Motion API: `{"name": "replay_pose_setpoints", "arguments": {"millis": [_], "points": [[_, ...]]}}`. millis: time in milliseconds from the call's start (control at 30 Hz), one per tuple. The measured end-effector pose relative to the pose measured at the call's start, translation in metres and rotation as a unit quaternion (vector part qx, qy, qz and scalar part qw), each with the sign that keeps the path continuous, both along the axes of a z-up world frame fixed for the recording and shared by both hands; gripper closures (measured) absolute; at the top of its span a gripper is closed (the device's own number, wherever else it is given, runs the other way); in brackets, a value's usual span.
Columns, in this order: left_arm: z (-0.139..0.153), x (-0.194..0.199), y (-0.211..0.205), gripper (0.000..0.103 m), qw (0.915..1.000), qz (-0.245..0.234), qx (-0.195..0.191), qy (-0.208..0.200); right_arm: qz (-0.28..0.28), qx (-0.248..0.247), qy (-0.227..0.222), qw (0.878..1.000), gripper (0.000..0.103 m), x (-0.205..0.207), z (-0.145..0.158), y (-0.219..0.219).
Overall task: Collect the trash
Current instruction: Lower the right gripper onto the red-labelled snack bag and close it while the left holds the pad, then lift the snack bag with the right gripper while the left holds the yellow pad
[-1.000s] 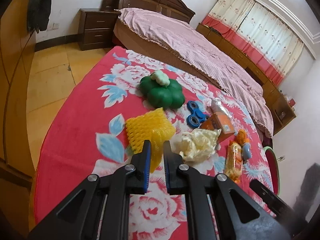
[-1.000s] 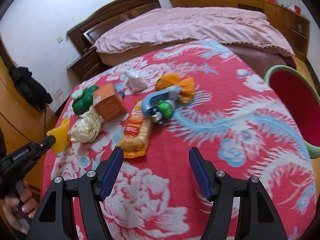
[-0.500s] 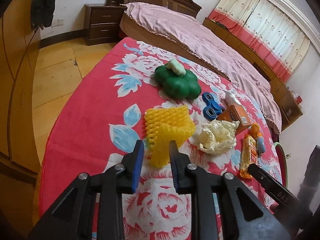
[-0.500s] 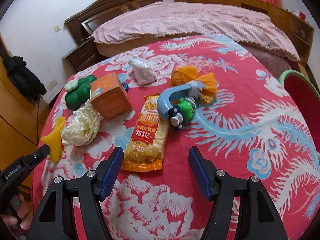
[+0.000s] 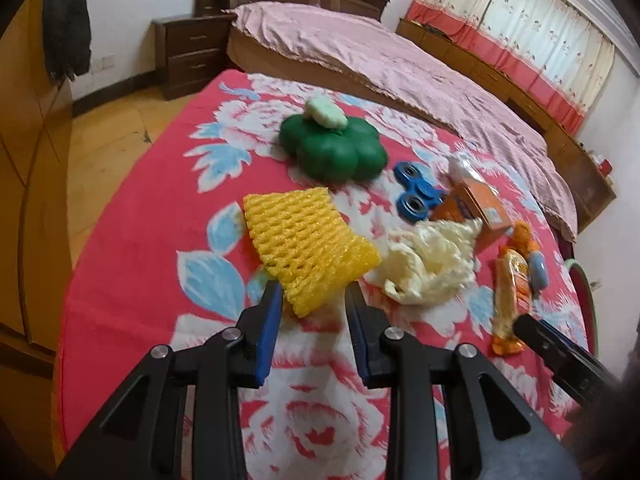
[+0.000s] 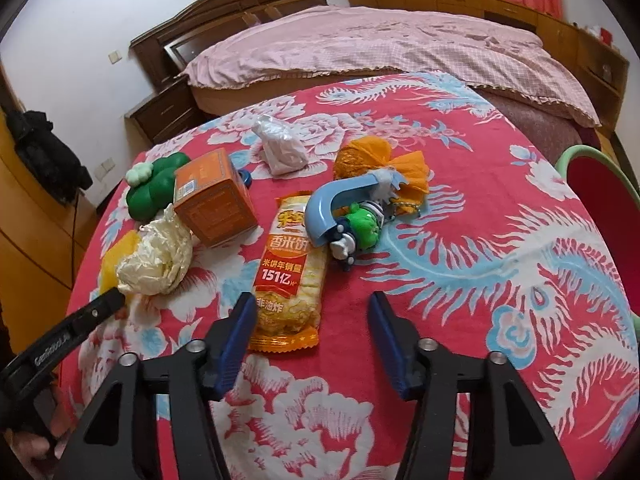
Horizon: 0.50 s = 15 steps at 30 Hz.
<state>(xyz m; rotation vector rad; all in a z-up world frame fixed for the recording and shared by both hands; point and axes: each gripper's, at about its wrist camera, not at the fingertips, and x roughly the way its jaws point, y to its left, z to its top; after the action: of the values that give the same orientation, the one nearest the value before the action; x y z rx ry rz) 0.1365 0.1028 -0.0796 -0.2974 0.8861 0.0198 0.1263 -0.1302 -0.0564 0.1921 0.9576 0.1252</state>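
A yellow foam fruit net (image 5: 308,244) lies on the red flowered tablecloth (image 5: 140,216). My left gripper (image 5: 314,304) is open, with the net's near corner between its fingertips. A crumpled cream plastic bag (image 5: 428,264) lies right of the net and also shows in the right wrist view (image 6: 156,256). A snack packet (image 6: 290,272) lies just ahead of my right gripper (image 6: 312,316), which is open and empty above the cloth. An orange box (image 6: 214,196), a white crumpled bag (image 6: 280,146) and an orange mesh net (image 6: 380,164) lie farther back.
A green flower-shaped toy (image 5: 332,146), a blue fidget spinner (image 5: 416,194) and a blue and green toy (image 6: 352,216) sit among the trash. A red bin with a green rim (image 6: 596,184) stands at the table's right edge. A bed (image 6: 380,44) stands behind.
My left gripper opened from nearly shut around the yellow net, which now lies flatter on the cloth. My right gripper moved forward toward the snack packet, still open.
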Motion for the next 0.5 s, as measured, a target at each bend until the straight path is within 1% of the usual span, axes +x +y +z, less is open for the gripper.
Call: {"name": "replay_pose_setpoints", "arguments": {"millis": [67, 133, 167, 200, 300, 400, 433, 467, 500], "points": [[0.001, -0.001, 0.002, 0.072, 0.9999, 0.005, 0.002, -0.01, 0.005, 0.002, -0.002, 1.0, 0.053, 0.0, 0.0, -0.002], [0.004, -0.004, 0.003, 0.085, 0.9997, -0.001, -0.005, -0.025, 0.01, 0.002, -0.004, 1.0, 0.057, 0.0, 0.0, -0.003], [0.005, -0.006, 0.003, 0.092, 0.9996, -0.004, -0.006, -0.028, 0.012, 0.006, -0.005, 1.0, 0.064, 0.0, 0.0, -0.004], [0.006, -0.006, 0.002, 0.093, 0.9995, -0.007, -0.007, -0.031, 0.016, 0.013, -0.004, 1.0, 0.072, 0.0, 0.0, -0.004], [0.01, -0.011, 0.0, 0.096, 0.9991, -0.015, -0.006, -0.039, 0.023, 0.014, -0.009, 1.0, 0.077, -0.002, 0.0, -0.002], [0.013, -0.014, -0.001, 0.097, 0.9988, -0.02, -0.018, -0.042, 0.025, 0.019, -0.015, 0.999, 0.084, -0.007, 0.001, -0.004], [0.014, -0.016, -0.001, 0.097, 0.9986, -0.022, -0.023, -0.042, 0.026, 0.025, -0.017, 0.999, 0.085, -0.009, 0.002, -0.005], [0.016, -0.018, -0.002, 0.097, 0.9984, -0.024, -0.027, -0.043, 0.025, 0.027, -0.018, 0.999, 0.095, -0.01, 0.003, -0.007], [0.017, -0.019, -0.002, 0.097, 0.9982, -0.026, -0.03, -0.045, 0.024, 0.028, -0.021, 0.999, 0.099, -0.012, 0.004, -0.008]]}}
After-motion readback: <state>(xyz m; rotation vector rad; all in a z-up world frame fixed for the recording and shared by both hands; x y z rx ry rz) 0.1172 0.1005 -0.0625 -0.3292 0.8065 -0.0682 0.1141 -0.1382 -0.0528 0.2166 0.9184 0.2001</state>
